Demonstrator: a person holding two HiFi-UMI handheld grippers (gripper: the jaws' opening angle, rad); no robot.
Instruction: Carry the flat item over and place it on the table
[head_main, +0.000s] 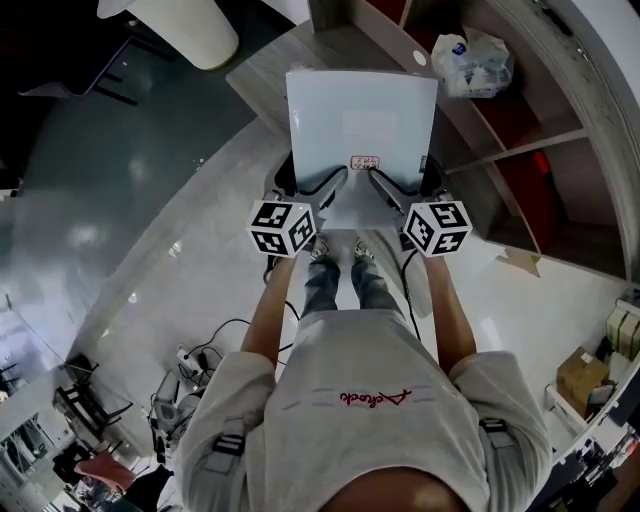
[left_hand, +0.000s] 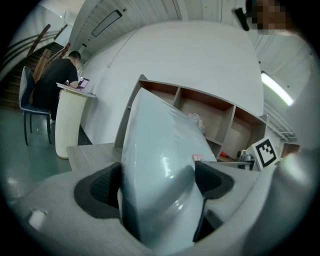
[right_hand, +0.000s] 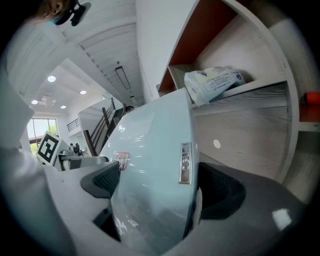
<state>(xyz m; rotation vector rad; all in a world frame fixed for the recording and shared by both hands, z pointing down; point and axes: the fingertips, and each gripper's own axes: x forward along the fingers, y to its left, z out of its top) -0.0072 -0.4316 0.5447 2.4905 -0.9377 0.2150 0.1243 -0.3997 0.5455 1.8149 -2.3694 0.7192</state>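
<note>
**Desk:** What did the flat item look like from your end?

**Me:** I saw a thin, pale blue-grey panel with a glossy skin that caught the ceiling lights. Its far corners were slightly rounded. A small red-and-white sticker sat near its close edge, and in the right gripper view a narrow silver tag ran along its side.

**Desk:** And the tongs?

**Me:** Both had hold of it. The left gripper had its dark pads pressed to either face of the panel's near edge, open only as far as the panel's thickness. The right gripper pinched that same edge, just beside the left.

**Desk:** Where was the panel?

**Me:** It reached out in front of the person, over the corner of the grey wood-grain table, next to the shelf unit where a plastic bag lay. I couldn't tell whether it touched the tabletop.
</note>
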